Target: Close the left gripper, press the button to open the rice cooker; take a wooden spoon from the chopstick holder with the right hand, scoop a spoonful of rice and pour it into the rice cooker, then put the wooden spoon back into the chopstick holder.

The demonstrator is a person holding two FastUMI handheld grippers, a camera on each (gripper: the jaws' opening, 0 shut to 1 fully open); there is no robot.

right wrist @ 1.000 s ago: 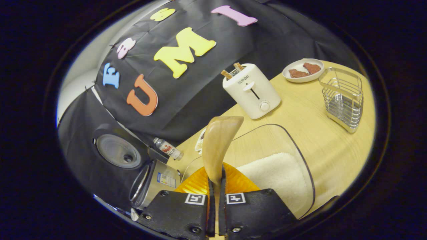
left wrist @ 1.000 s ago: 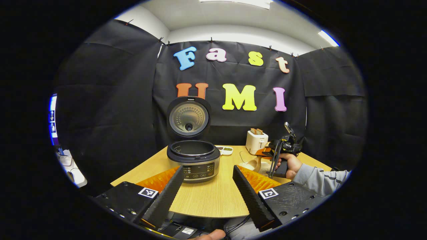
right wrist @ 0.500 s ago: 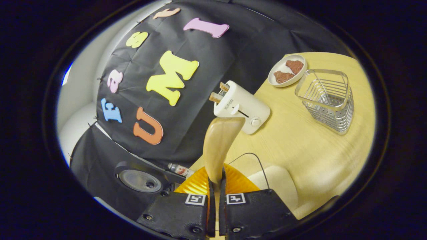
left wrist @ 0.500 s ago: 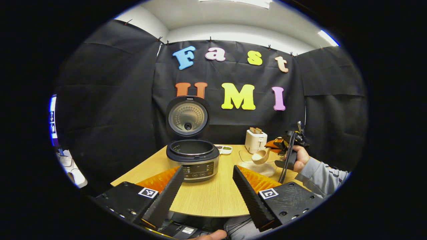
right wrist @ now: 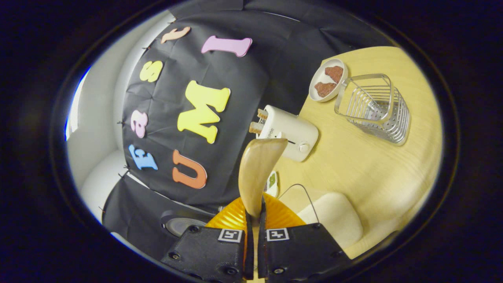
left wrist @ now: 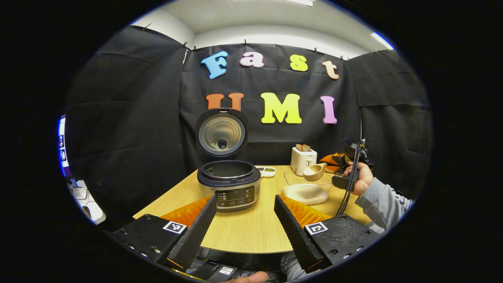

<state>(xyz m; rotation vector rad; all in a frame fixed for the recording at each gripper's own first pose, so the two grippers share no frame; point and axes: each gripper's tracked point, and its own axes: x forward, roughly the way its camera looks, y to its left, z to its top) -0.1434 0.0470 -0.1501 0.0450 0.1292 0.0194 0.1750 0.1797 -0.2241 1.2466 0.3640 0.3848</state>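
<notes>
Right tongs (right wrist: pixel 253 220) stay pinched on the spoon (right wrist: pixel 257 173), now lifted clear above the rice tray (left wrist: pixel 305 193) toward the open cooker (left wrist: pixel 229 184); left tongs (left wrist: pixel 245 224) remain spread over the counter (left wrist: pixel 243 232).

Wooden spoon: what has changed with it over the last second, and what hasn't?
The right gripper has lifted the wooden spoon up out of the clear rice container, and it now hangs above the rice with its bowl facing up. Whether it carries rice I cannot tell. The grip stayed shut on the handle. The rice cooker stayed open, the left gripper open and idle, and the chopstick holder stayed put.
</notes>
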